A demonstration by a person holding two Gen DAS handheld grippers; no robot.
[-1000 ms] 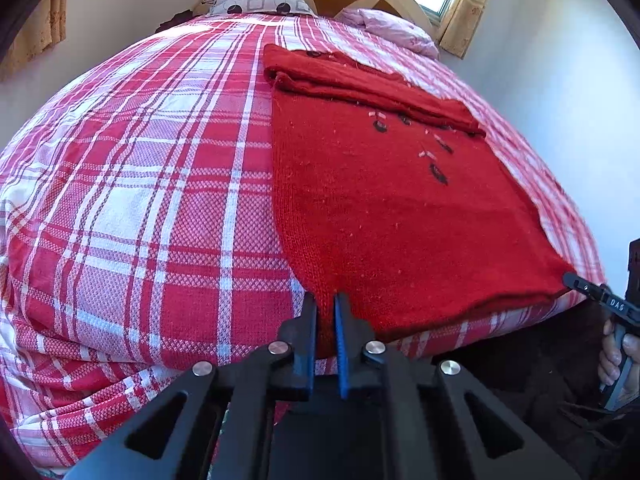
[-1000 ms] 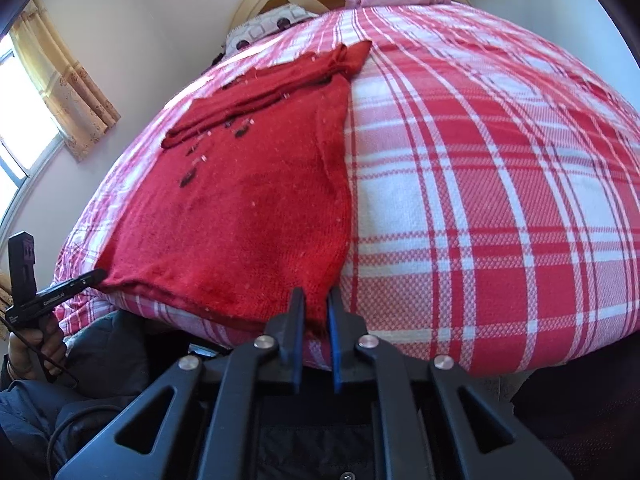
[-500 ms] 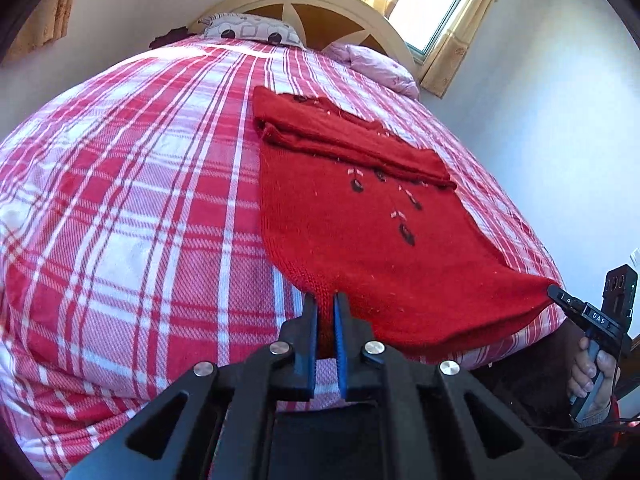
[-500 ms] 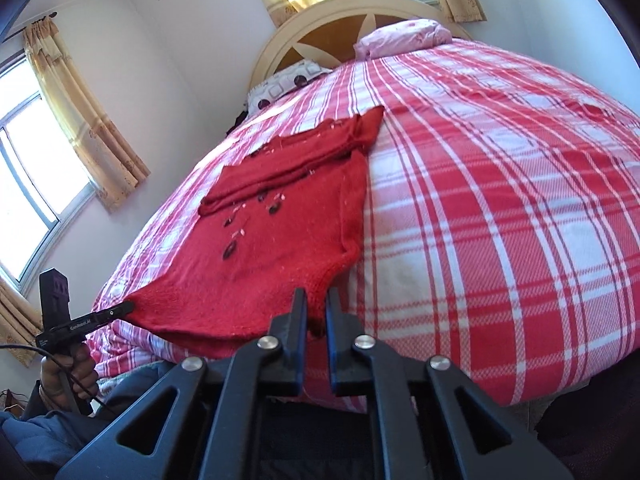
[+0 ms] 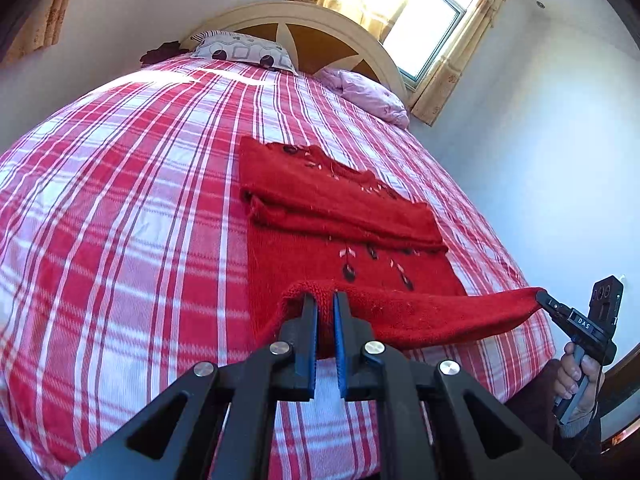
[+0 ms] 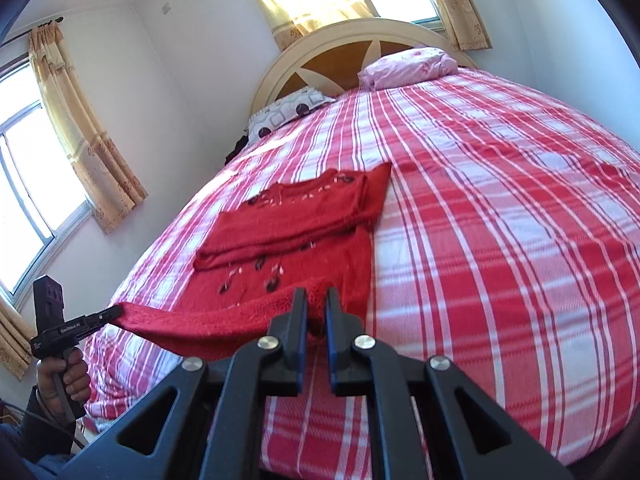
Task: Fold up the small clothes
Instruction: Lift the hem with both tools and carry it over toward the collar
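Note:
A red knit sweater with small dark and pink motifs lies on the plaid bed, sleeves folded across its upper part. It also shows in the right wrist view. My left gripper is shut on one corner of the bottom hem. My right gripper is shut on the other hem corner. Both hold the hem stretched and lifted above the bed. The right gripper shows in the left wrist view, and the left gripper in the right wrist view.
The red and white plaid bedspread covers the bed. Two pillows lie against the arched headboard. Windows with curtains and white walls stand around the bed.
Both grippers have risen with the hem, lifting the sweater's lower edge off the bed's front edge and carrying it toward the headboard.

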